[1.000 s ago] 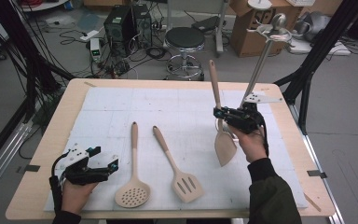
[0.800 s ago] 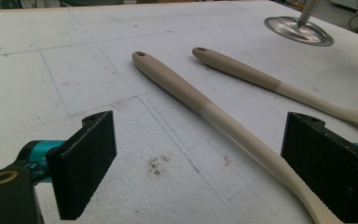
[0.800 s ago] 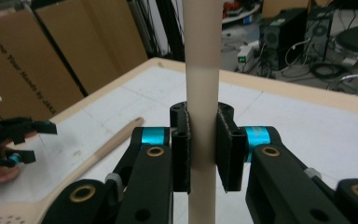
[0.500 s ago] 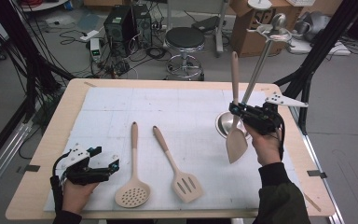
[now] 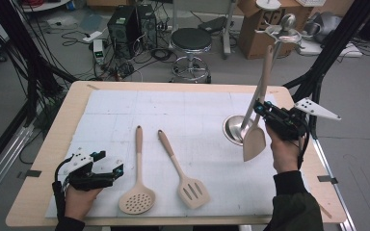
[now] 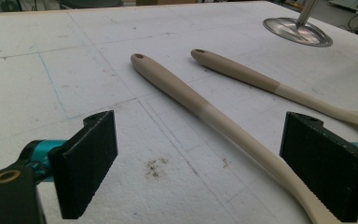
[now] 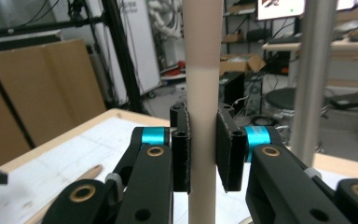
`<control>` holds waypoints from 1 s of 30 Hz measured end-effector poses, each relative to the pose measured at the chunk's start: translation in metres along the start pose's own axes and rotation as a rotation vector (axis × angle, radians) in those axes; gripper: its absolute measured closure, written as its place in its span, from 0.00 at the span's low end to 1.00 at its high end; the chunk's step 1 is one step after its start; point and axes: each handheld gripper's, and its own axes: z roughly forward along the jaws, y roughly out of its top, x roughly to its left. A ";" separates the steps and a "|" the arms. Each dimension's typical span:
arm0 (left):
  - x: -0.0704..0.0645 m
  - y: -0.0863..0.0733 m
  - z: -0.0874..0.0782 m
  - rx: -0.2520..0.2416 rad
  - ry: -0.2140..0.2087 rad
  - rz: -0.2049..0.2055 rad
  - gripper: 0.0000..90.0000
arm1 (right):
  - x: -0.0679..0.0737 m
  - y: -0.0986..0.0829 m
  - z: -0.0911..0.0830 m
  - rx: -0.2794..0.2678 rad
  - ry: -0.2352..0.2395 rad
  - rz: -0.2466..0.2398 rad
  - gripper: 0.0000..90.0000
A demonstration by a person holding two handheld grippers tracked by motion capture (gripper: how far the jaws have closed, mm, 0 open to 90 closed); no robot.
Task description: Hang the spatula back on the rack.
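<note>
The right gripper [image 5: 270,115] has its jaws clamped on a spatula [image 5: 256,130], held upright beside the metal stand [image 5: 250,108], apparently about to hang it there. Left of the stand, a skimmer [image 5: 137,185] and slotted turner [image 5: 185,178] lie waiting on the worktop [image 5: 43,159]; the left gripper [image 5: 108,173] rests wide open near them.

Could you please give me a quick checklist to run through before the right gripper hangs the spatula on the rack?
1. Grip: right gripper is shut on the spatula handle, both pads touching it. Ok.
2. Orientation: spatula upright, blade down, handle end up beside the rack pole. Ok.
3. Handle hole lined up with a hook: cannot tell, the handle's top is too small to read.
4. Rack base flat on the table: ok.
5. Left gripper open, resting near the skimmer, away from the rack. Ok.
6. Slotted turner lies clear of the right hand's path. Ok.
</note>
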 end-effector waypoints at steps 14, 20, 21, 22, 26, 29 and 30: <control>0.000 0.000 0.000 -0.001 0.000 -0.001 0.13 | 0.001 -0.003 -0.006 -0.036 -0.035 -0.006 0.87; 0.000 0.000 0.000 0.000 0.000 0.001 0.13 | -0.003 -0.004 -0.010 -0.056 -0.055 0.007 0.87; 0.000 0.000 0.000 0.002 -0.001 0.003 0.13 | -0.004 -0.004 -0.012 -0.063 -0.060 0.008 0.87; 0.000 0.000 0.000 0.001 -0.001 0.003 0.13 | -0.005 -0.004 -0.013 -0.068 -0.062 0.013 0.87; 0.000 0.000 0.000 0.002 -0.004 0.003 0.13 | -0.012 -0.001 -0.020 -0.094 -0.090 0.027 0.87; 0.000 0.000 0.000 0.003 -0.005 0.001 0.13 | -0.015 0.002 -0.025 -0.109 -0.104 0.029 0.87; 0.000 0.000 0.000 0.004 -0.003 0.002 0.13 | -0.016 0.003 -0.027 -0.113 -0.108 0.030 0.87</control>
